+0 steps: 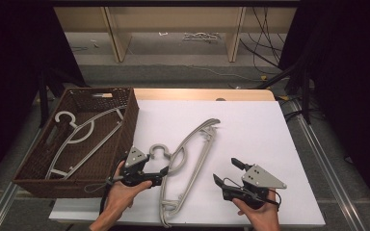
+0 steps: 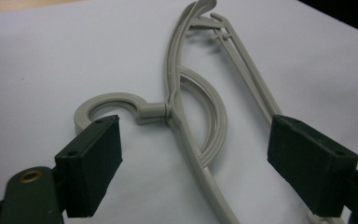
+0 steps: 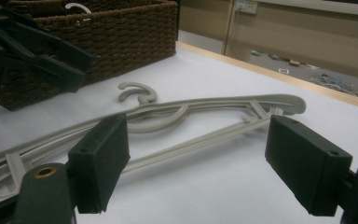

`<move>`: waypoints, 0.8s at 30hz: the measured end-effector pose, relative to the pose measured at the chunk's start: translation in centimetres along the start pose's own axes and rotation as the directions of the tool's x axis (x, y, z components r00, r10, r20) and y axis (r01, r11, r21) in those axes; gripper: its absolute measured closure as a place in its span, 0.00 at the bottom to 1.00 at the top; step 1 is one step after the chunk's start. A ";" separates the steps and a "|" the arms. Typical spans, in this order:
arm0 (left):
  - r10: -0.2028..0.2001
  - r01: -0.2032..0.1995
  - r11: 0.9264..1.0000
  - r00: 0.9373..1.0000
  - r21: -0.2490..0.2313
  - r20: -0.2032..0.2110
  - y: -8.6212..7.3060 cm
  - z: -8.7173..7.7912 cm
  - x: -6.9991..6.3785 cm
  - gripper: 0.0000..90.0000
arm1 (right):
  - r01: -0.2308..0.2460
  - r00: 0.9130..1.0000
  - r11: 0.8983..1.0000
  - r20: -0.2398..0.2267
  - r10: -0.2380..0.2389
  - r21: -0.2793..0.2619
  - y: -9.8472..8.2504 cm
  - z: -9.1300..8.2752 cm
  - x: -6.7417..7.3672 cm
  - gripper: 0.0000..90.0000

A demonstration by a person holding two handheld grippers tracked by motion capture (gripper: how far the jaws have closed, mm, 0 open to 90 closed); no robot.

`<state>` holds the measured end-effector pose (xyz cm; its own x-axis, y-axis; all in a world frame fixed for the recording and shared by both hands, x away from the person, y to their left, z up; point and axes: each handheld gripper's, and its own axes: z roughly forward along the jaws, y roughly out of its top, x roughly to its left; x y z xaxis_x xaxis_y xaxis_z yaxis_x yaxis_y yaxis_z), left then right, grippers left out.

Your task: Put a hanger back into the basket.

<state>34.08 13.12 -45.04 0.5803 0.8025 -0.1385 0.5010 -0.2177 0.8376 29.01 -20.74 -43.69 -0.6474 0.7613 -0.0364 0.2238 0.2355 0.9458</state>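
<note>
A grey plastic hanger [image 1: 188, 159] lies flat on the white table top, hook [image 1: 158, 150] to the left. My left gripper [image 1: 161, 166] is open just left of it, low over the table. In the left gripper view the hanger's shoulder [image 2: 177, 84] runs between the two spread jaws, and its hook [image 2: 102, 105] lies just beyond the left pad [image 2: 91, 163]. My right gripper [image 1: 225, 169] is open to the right of the hanger, apart from it. Its view looks across the hanger [image 3: 205, 105] between empty jaws, midpoint [image 3: 200, 158].
A brown wicker basket [image 1: 130, 120] stands at the table's left and holds a second grey hanger [image 1: 84, 137]. The basket [image 3: 98, 32] and the left gripper [image 3: 37, 51] appear in the right gripper view. The white sheet [image 1: 250, 125] is bare to the right.
</note>
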 end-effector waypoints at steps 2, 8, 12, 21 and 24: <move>0.005 -0.004 0.998 1.000 0.060 -0.007 0.1 0.7 0.6 0.20 | -0.005 1.000 1.000 0.006 0.005 -0.006 0.0 0.0 0.0 0.25; -0.032 0.028 0.989 0.999 0.148 0.024 0.5 2.7 1.0 0.25 | 0.013 1.000 1.000 -0.001 -0.013 -0.008 0.0 0.1 -0.1 0.25; -0.088 0.078 0.979 0.995 0.189 0.047 0.6 3.9 1.3 0.34 | 0.005 1.000 1.000 -0.004 -0.005 -0.006 0.0 0.1 0.0 0.25; -0.157 0.144 0.964 0.987 0.222 0.041 1.0 5.6 1.8 0.47 | 0.000 1.000 1.000 -0.019 -0.001 -0.021 0.0 0.3 0.1 0.25; -0.172 0.156 0.956 0.984 0.250 0.041 0.9 6.5 2.0 0.52 | 0.003 1.000 1.000 -0.016 -0.003 -0.017 0.1 0.2 0.1 0.25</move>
<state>39.89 10.86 -47.98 0.5118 0.8043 -0.3019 0.7297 -0.2216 0.6469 29.13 -20.53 -43.71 -0.6600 0.7505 -0.0338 0.2097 0.2272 0.9510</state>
